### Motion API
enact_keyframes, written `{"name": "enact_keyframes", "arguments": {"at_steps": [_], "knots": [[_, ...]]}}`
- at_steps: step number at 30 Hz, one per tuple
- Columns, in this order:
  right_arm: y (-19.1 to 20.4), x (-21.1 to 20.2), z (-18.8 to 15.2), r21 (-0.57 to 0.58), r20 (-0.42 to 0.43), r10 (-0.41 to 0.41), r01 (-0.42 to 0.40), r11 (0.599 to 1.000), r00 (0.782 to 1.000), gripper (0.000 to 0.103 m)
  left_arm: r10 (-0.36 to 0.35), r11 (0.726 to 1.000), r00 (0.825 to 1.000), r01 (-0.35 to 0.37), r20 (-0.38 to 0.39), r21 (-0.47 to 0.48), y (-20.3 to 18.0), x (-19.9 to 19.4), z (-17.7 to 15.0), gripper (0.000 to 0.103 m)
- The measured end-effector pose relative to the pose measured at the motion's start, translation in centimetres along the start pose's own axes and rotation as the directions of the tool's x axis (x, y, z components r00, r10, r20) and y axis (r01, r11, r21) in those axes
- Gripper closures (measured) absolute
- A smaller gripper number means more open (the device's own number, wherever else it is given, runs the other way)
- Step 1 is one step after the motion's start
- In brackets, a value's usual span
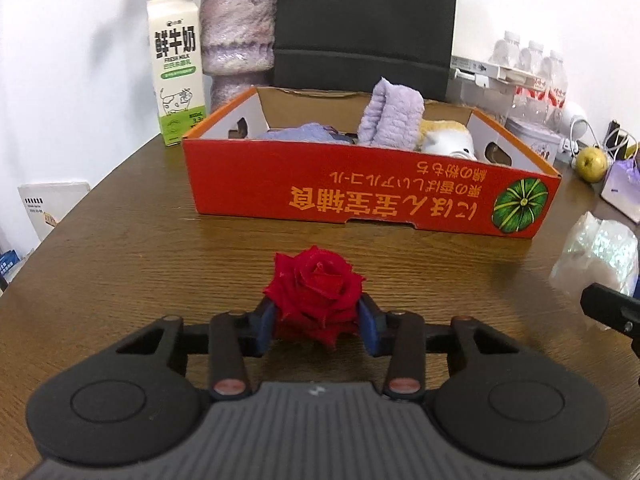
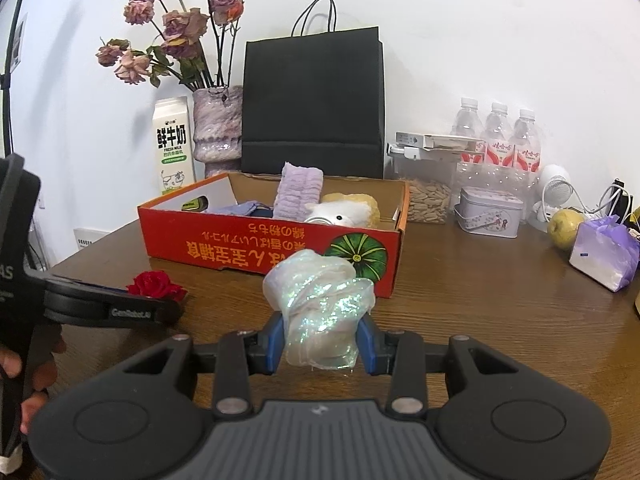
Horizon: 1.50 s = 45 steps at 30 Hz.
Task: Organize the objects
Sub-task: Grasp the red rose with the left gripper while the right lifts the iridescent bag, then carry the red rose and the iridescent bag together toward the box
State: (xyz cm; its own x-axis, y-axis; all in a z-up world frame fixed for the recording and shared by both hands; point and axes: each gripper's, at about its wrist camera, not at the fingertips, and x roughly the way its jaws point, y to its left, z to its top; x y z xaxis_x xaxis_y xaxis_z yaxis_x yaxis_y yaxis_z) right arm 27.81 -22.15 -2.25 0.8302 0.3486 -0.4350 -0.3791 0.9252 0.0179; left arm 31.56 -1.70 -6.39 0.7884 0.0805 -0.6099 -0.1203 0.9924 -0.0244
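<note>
A red rose head [image 1: 316, 292] lies on the wooden table [image 1: 120, 248] in front of the orange cardboard box [image 1: 360, 188]. My left gripper [image 1: 318, 324] is shut on the rose, its blue pads pressing the petals from both sides. In the right wrist view the rose [image 2: 156, 284] shows at the left, beside that gripper. My right gripper [image 2: 320, 336] is shut on a crumpled iridescent plastic wrap [image 2: 320, 296], held just above the table near the box's front right corner [image 2: 384, 264]. A lilac towel [image 2: 298, 190] and a white plush toy [image 2: 340, 212] lie in the box.
Behind the box stand a milk carton [image 2: 172, 148], a purple vase of dried roses [image 2: 218, 128] and a black paper bag [image 2: 312, 104]. To the right are water bottles [image 2: 500, 136], a tin [image 2: 490, 212], a pear [image 2: 564, 228] and a purple bag [image 2: 604, 252].
</note>
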Motion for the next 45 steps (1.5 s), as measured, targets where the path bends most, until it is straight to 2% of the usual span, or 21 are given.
{"name": "enact_keyframes", "arguments": {"at_steps": [7, 19, 31, 45], "knots": [[0.4, -0.2, -0.1, -0.013, 0.002, 0.008, -0.008, 1.000, 1.000, 0.067, -0.010, 1.000, 0.999, 0.011, 0.049, -0.015, 1.1, -2.3, 0.0, 0.061], [2.4, -1.4, -0.2, -0.061, 0.017, 0.044, -0.043, 0.997, 0.999, 0.067, -0.064, 0.998, 0.993, 0.061, 0.102, 0.032, 2.3, -7.3, -2.2, 0.061], [4.6, -2.4, 0.4, -0.074, 0.048, 0.075, -0.071, 0.995, 0.996, 0.067, -0.058, 0.998, 0.990, 0.056, 0.129, 0.025, 2.4, -8.1, -1.6, 0.060], [4.8, -1.5, 3.1, -0.065, 0.081, 0.074, -0.069, 0.996, 0.994, 0.067, -0.036, 0.999, 0.983, 0.033, 0.180, 0.020, 1.7, -8.0, 1.8, 0.060]]}}
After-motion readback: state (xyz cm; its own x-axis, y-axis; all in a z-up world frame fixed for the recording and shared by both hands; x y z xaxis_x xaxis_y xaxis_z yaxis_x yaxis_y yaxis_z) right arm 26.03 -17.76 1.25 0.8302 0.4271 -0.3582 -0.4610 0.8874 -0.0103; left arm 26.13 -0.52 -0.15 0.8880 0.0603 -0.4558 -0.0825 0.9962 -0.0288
